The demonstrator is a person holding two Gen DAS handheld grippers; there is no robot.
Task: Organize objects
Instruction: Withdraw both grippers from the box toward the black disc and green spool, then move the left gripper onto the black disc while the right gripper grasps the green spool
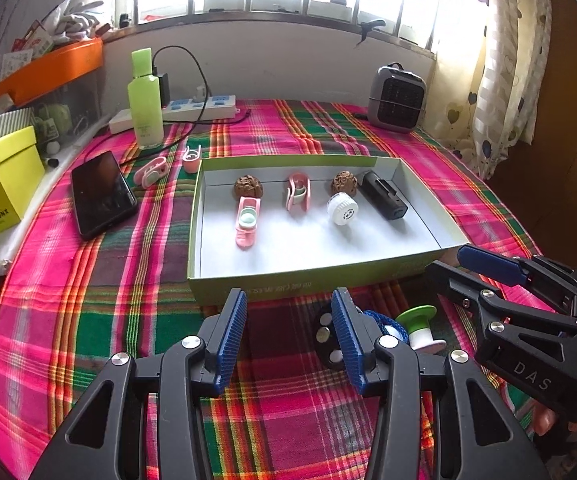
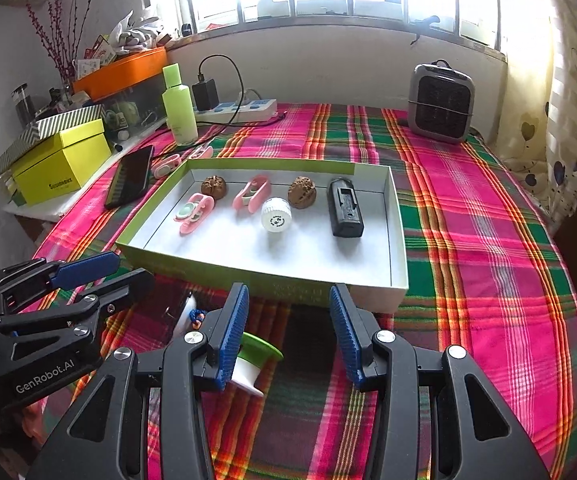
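Green-capped and white-bodied, a small spool-shaped piece [image 1: 420,328] lies on the plaid cloth [image 1: 136,320] just outside the near wall of the shallow box [image 1: 288,280], beside a black disc with round studs [image 1: 328,340] and a bit of blue cord [image 1: 384,322]. Both grippers hang over this patch with fingers apart and nothing between them: the left gripper [image 1: 288,336] brackets bare cloth, the disc just past its right finger at about 3 o'clock; the right gripper [image 2: 288,336] has the spool at roughly 9 o'clock, partly hidden behind its left finger. Inside the box, two walnuts [image 1: 248,188], two pink clips [image 1: 246,220], a white cap [image 1: 342,209] and a black battery pack [image 1: 382,200] sit in loose rows, leaving bare floor toward 6 o'clock. The likely next step is picking one loose piece; I would slide the right gripper toward 9 o'clock until the spool's narrow waist sits centred between the pads. Closing on the flared green rim risks it squirting out. Keep the left gripper clear, since the two stand close together.
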